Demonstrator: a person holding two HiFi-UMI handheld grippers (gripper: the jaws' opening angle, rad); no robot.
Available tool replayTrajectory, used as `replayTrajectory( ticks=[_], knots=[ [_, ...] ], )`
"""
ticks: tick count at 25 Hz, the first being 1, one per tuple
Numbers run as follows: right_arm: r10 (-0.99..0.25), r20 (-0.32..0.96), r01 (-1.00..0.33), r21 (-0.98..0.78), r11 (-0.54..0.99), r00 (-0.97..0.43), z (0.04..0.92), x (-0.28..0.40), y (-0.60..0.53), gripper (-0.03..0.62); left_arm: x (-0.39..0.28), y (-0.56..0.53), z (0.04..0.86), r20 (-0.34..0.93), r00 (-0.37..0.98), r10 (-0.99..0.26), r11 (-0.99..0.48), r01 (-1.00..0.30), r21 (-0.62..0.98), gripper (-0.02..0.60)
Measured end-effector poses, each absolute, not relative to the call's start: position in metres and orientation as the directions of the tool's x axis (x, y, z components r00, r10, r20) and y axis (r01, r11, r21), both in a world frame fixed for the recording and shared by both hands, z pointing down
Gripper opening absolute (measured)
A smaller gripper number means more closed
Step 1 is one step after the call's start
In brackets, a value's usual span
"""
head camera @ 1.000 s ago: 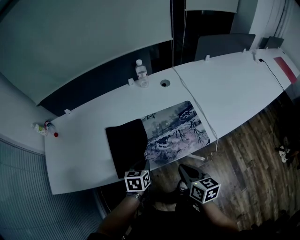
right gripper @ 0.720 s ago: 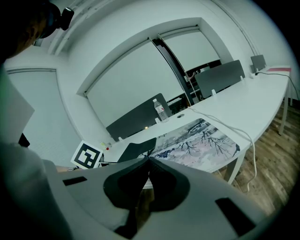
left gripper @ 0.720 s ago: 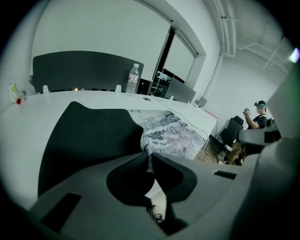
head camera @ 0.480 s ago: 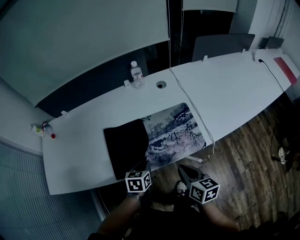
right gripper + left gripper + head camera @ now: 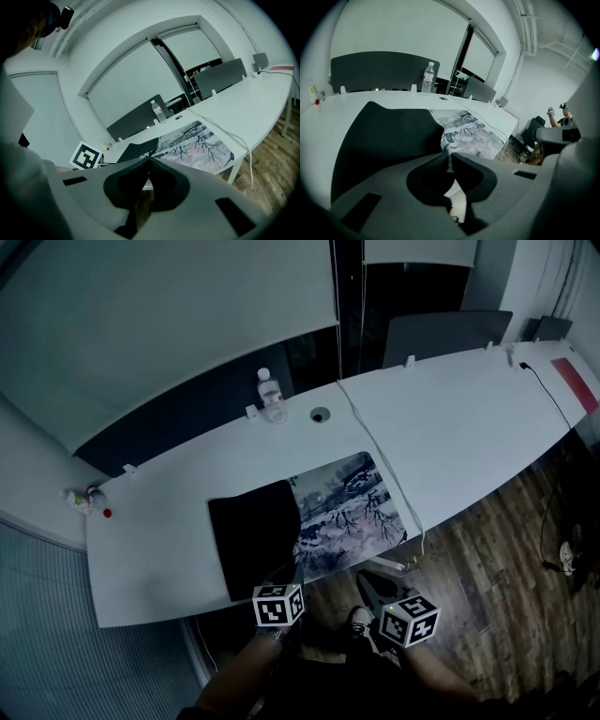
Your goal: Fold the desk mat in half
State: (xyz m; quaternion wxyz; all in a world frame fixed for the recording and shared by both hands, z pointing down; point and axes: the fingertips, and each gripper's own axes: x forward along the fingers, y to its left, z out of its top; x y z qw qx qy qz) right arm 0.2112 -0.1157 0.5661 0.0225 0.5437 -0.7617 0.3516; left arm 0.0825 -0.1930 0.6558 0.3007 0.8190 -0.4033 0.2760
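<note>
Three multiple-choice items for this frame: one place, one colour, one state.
1. Where does the clear plastic water bottle stand? A on a shelf; B at the white desk's far edge; C on the floor.
2. What colour is the printed desk mat's turned-over flap? A black; B red; C white.
3. The mat is: A flat; B partly folded; C rolled up.
B: it stands past the mat, by the back edge. A: its underside shows black. B: only the left part lies turned over.

Tabletop [image 5: 469, 418]: white, curved. Bottle [image 5: 270, 390] at its far edge, grommet hole [image 5: 321, 414] near it. White cable [image 5: 375, 442] crosses it. Small items [image 5: 86, 499] at its left end, red strip [image 5: 575, 381] at its right end. Wood floor [image 5: 487, 559] below.
</note>
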Motion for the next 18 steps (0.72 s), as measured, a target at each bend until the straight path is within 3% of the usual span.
replayTrajectory(
  ticks=[18],
  knots=[
    [-0.801, 0.408, -0.827, -0.533, 0.181, -0.438, 0.568, 0.251, -0.113, 0.023, 0.120, -0.191, 0.654, 0.703, 0.498, -0.507, -0.478, -0.842, 0.252, 0.035]
  ],
)
